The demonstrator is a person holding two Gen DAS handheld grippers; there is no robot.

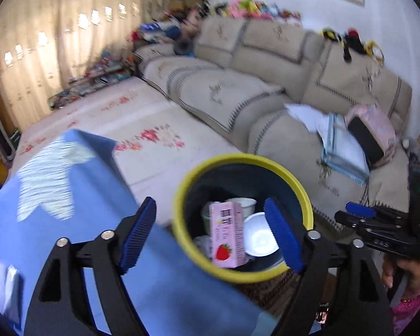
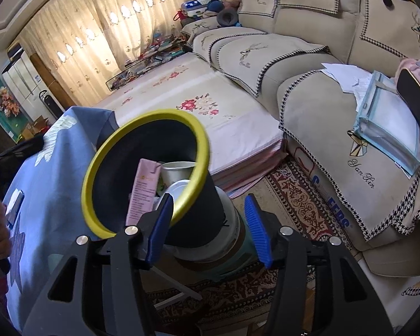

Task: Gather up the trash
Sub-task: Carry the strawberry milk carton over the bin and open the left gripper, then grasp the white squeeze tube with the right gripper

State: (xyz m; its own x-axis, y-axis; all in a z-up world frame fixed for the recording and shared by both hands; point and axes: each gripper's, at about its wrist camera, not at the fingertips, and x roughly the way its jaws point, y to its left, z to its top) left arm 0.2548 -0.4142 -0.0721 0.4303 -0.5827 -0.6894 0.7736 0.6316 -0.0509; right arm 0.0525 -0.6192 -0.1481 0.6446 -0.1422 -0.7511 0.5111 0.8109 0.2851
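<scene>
While both grippers, left (image 1: 210, 238) and right (image 2: 210, 226), were held wide open and empty, a pink carton (image 1: 226, 235) and cups were seen already inside the yellow-rimmed bin (image 1: 182, 196); further trash could not be made out.

One bin (image 1: 242, 218), black with a yellow rim, is seen at the lower centre of the left wrist view and at centre left of the right wrist view (image 2: 145, 173). Inside it, one pink carton (image 1: 226, 235) is counted, along with at least two white cups (image 1: 259, 238); further pieces underneath cannot be told apart. Two tools are counted: the left tool (image 1: 210, 238) and the right tool (image 2: 210, 226), each with two blue fingers. One sofa (image 2: 336, 56) is seen at upper right.
</scene>
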